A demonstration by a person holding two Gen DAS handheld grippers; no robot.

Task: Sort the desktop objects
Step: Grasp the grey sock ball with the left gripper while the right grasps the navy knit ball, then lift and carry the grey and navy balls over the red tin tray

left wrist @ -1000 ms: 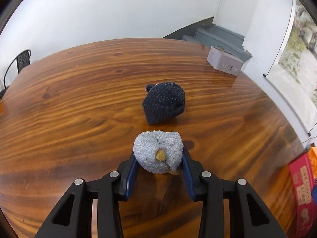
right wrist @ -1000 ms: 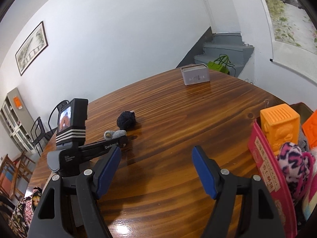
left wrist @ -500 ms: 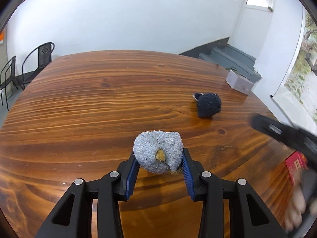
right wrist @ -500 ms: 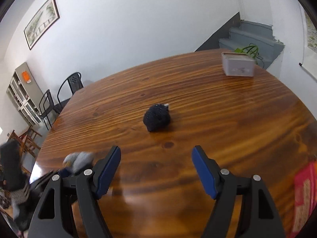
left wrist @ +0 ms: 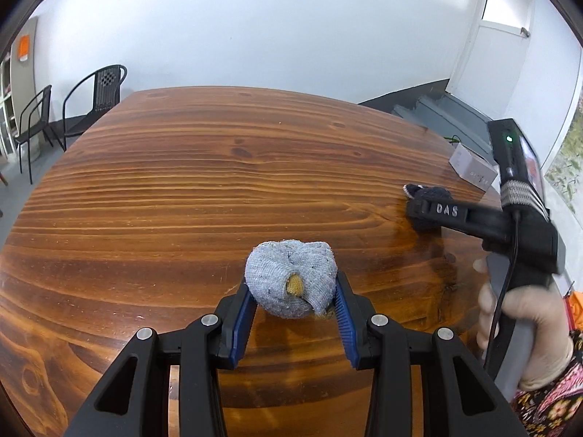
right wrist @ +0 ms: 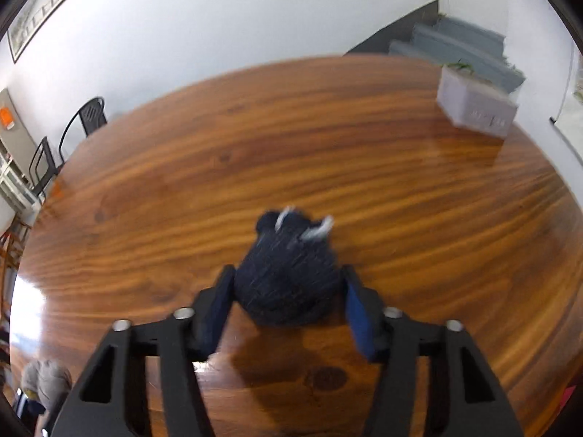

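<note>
Two sock balls in play, and you've got tongs on both. Your left gripper (left wrist: 293, 313) is clamped on the grey rolled sock (left wrist: 290, 277), pads pressing its sides, and it's carried just above the wooden table (left wrist: 218, 182). Your right gripper (right wrist: 288, 300) has just been closing around the dark navy sock ball (right wrist: 286, 280), which sits on the table between the blue pads; the left pad looks to be touching, the right one shows a sliver of gap, so I'd call that grip not yet made. Lift now and the navy ball could roll out or get nudged toward the grey box (right wrist: 477, 103). The picture's blurred, so you're moving fast; a loose white-tipped flap at the far side could snag. Squeeze fully first.
</note>
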